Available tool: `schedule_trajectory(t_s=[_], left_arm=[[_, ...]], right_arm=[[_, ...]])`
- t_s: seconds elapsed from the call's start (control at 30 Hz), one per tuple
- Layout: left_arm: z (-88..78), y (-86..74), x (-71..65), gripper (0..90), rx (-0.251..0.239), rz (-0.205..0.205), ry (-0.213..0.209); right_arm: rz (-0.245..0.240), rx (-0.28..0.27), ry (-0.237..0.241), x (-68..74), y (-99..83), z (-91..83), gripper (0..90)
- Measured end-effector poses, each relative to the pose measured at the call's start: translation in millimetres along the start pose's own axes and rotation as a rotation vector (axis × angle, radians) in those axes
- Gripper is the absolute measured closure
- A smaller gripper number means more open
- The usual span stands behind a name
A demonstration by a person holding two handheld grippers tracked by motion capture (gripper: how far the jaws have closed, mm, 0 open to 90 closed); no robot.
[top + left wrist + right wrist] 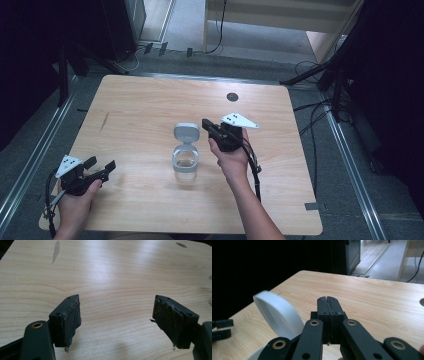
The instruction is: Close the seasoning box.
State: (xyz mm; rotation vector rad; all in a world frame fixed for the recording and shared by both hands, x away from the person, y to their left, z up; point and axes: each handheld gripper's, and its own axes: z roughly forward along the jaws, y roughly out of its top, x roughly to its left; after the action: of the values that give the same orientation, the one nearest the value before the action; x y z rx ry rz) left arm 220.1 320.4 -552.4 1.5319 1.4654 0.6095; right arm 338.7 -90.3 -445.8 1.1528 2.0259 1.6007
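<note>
- At the table's centre, high view: one clear round container [185, 164], upright on the wooden table [140, 110], its grey hinged lid [186, 132] flipped open and standing at the container's 12 o'clock side.
- At 3 o'clock of that lid: my right gripper [207, 125], held in my right hand [234, 159], its tips pointing toward 9 o'clock and close beside the lid; I cannot tell whether they touch it.
- Right gripper, state: jaws pressed flat together with nothing between them, as the right gripper view shows [328, 302].
- Right gripper view, at 9 o'clock of my closed jaws: the lid's pale round edge [279, 312], tilted and blurred.
- At 8 o'clock of the table, near its front-left corner: my left gripper [100, 165], held in my left hand [77, 197], well apart from the container and pointing toward 2 o'clock.
- Left gripper, state: jaws spread wide, nothing between them; the left gripper view shows bare wood in the gap [116, 315], with worn dark pads [73, 320].
- At 1 o'clock of the table: one small dark round hole [232, 97] in the tabletop.
</note>
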Motion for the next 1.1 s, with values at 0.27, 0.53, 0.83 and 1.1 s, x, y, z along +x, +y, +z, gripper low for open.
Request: schedule_trajectory(t_s=[0.27,0.53,0.83,1.1], left_arm=[[1.5,0.8,-0.2,23.6,0.005,0.004,0.002],[2.1,1.0,-0.4,23.6,0.0,0.002,0.006],[1.6,0.9,-0.6,23.6,0.002,0.01,0.007],[1.3,1.1,-0.9,23.6,0.008,0.01,0.007]], right_arm=[[-0.039,-0.006,0.065,12.5,4.7,-3.7,90.0],[-0.076,-0.005,0.078,18.2,-3.6,-23.8,88.9],[-0.015,0.001,-0.01,-2.8,-6.0,-42.0,12.9],[-0.003,0.025,-0.08,-25.8,-22.8,-61.1,13.7]])
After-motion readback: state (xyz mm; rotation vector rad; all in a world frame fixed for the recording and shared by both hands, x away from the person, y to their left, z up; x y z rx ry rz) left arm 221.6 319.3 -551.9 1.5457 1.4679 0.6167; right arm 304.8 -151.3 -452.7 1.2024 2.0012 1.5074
